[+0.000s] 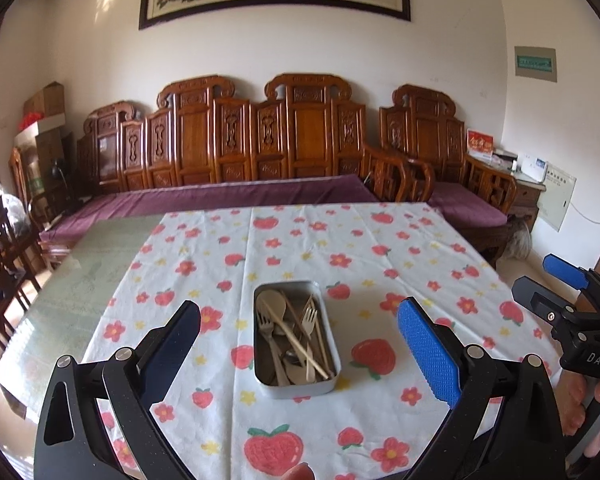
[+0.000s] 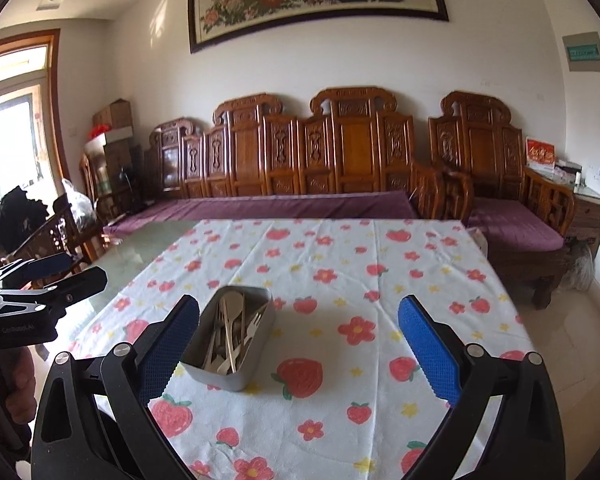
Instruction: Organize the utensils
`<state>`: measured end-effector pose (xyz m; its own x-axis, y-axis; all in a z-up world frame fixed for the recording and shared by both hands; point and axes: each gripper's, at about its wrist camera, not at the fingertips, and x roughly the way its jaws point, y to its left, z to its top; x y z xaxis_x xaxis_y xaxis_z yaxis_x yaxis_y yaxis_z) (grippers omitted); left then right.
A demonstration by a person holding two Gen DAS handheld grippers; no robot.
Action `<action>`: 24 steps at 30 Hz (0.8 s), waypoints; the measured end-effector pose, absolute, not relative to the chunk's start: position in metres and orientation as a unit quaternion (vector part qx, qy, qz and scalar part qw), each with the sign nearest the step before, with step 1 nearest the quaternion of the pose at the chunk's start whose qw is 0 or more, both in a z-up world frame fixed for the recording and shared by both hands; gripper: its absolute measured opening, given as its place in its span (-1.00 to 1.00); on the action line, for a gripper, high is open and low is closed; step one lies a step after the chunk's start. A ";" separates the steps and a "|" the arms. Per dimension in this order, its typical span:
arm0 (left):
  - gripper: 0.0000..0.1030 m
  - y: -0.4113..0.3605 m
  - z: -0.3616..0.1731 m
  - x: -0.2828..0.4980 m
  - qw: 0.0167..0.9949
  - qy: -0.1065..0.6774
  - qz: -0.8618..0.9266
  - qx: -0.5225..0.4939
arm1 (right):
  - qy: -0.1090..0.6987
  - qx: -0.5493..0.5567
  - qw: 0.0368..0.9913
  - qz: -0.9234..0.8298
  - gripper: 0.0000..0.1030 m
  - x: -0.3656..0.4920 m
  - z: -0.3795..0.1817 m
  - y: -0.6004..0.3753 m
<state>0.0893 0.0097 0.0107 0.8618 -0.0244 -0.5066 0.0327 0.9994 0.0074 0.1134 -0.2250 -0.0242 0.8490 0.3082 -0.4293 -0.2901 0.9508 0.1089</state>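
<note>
A grey metal tin (image 1: 320,387) stands on the flowered tablecloth (image 1: 380,248) and holds several pale forks, spoons and chopsticks (image 1: 296,332). My left gripper (image 1: 298,320) is open and empty, raised just in front of the tin, its fingers wide on either side. The tin also shows in the right wrist view (image 2: 220,376), left of centre, with the utensils (image 2: 234,328) inside. My right gripper (image 2: 298,320) is open and empty, with its left finger (image 2: 168,348) close beside the tin. The right gripper also shows at the right edge of the left wrist view (image 1: 548,280).
The cloth (image 2: 380,280) covers most of a glass-topped table (image 1: 92,276). A carved wooden sofa with purple cushions (image 1: 220,200) runs behind the table. Wooden chairs (image 1: 0,264) stand at the left. The left gripper shows at the left edge of the right wrist view (image 2: 60,276).
</note>
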 end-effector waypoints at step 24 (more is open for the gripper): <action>0.85 0.002 0.020 0.065 0.970 0.243 -0.013 0.004 | 0.188 0.012 0.972 0.142 0.95 0.082 -0.003 -0.235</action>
<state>0.0652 0.0018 0.0200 0.8814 -0.0225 -0.4719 0.0265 0.9996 0.0017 0.0819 -0.2348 -0.0028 0.8891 0.2797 -0.3624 -0.2705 0.9596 0.0770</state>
